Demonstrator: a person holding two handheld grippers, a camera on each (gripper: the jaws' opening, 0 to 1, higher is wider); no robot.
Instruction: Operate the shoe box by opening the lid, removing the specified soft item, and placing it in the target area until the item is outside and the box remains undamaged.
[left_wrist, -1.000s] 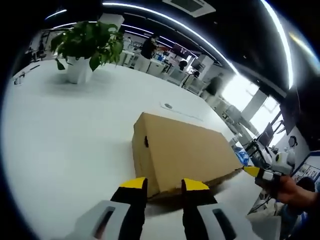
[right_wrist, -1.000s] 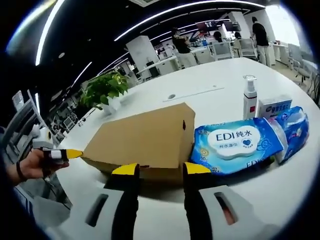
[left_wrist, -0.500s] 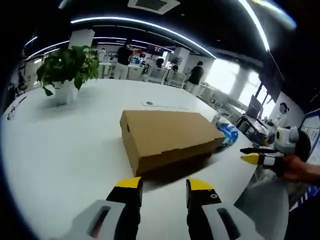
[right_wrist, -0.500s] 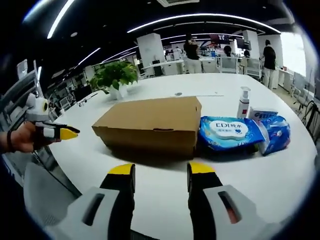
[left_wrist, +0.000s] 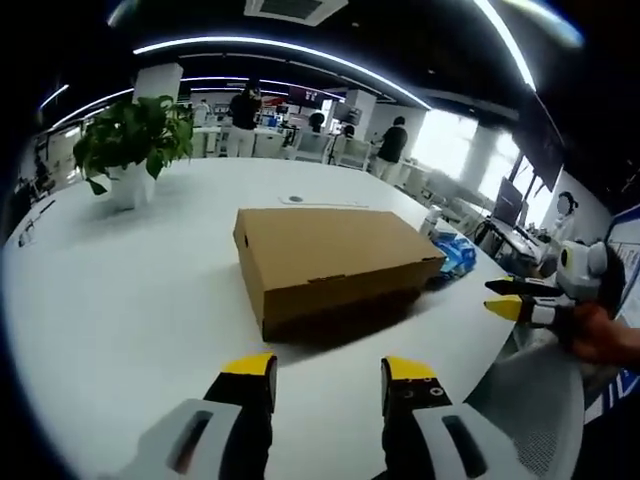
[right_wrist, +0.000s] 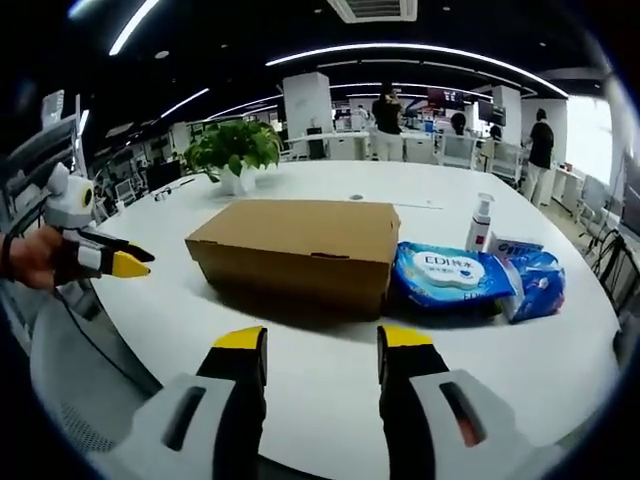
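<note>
Two claws held back from shoe box (left_wrist: 330, 262), lid closed, on white table (left_wrist: 120, 290). Left claw (left_wrist: 328, 368) jaws apart, empty. Right claw (right_wrist: 324, 343) likewise. Box ahead of both, well apart. Wipes pack (right_wrist: 447, 275) touching box end.

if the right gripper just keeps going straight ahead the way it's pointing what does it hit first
Most likely the closed cardboard shoe box. The right gripper hangs open over the white table, jaws aimed at the box's long side, bare table between. Depth is hard to judge.
</note>
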